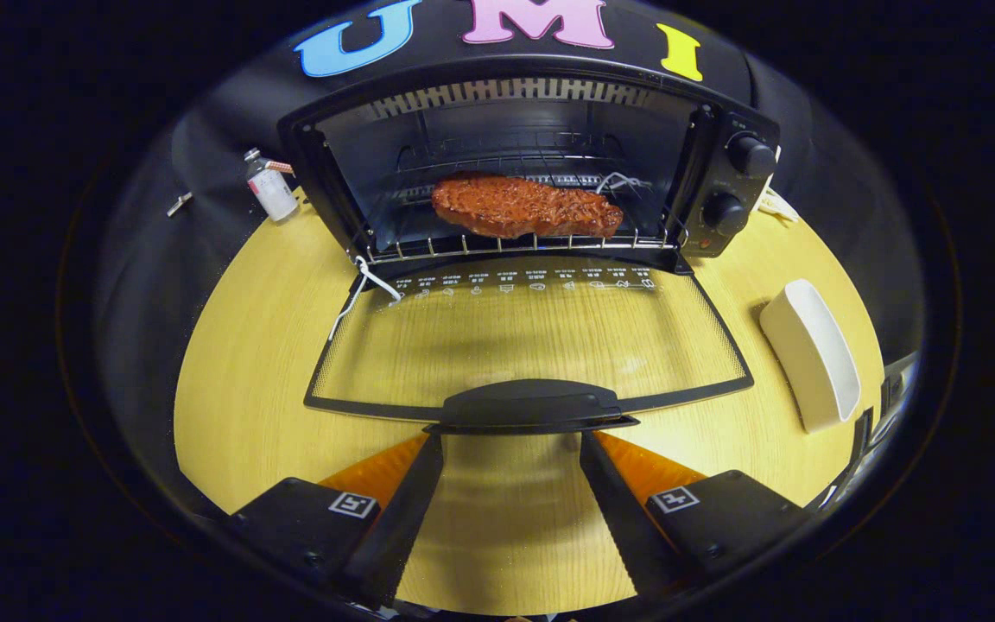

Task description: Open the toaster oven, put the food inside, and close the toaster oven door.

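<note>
A black toaster oven (726, 186) stands at the back of the wooden table with its glass door (532, 337) folded down flat toward me. A brown slab of meat (525, 207) lies on the wire rack (515, 244) inside the oven. The door's black handle (528, 404) sits just ahead of my fingertips. My gripper (510, 441) is open, its two black fingers (407, 501) spread apart with only bare table between them, the tips reaching up to the underside of the handle.
A white rectangular dish (811, 352) rests on the table right of the door. A small white bottle (269, 186) stands left of the oven. A white cord (364, 289) hangs at the door's left hinge. Two knobs (751, 157) sit on the oven's right panel.
</note>
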The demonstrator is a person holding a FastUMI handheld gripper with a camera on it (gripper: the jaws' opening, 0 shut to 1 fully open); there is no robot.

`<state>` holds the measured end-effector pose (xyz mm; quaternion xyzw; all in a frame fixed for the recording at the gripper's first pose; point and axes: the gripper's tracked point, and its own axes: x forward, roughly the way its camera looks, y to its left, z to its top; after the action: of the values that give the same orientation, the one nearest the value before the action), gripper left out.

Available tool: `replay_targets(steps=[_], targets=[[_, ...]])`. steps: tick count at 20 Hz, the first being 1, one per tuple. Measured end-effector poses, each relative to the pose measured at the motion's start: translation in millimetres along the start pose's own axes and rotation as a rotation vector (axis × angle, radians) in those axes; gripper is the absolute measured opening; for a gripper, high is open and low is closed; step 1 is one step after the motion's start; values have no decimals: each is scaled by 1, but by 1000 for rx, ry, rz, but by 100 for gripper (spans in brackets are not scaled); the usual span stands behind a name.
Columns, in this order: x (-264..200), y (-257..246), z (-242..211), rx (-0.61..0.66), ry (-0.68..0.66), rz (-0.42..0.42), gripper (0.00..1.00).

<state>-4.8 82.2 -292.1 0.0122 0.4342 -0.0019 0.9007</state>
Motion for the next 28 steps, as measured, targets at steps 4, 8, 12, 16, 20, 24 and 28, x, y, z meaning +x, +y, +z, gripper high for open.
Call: replay_targets(steps=[4, 8, 12, 16, 20, 24, 28], targets=[[-10, 2, 5, 14, -28, 24, 98], [-23, 7, 18, 15, -101, 81, 98], [-44, 10, 59, -47, -261, 93, 99], [-72, 12, 106, -59, -362, 104, 99], [-85, 11, 123, -49, -399, 134, 98], [-116, 9, 125, -88, -464, 161, 98], [-155, -5, 128, -102, -528, 180, 98]])
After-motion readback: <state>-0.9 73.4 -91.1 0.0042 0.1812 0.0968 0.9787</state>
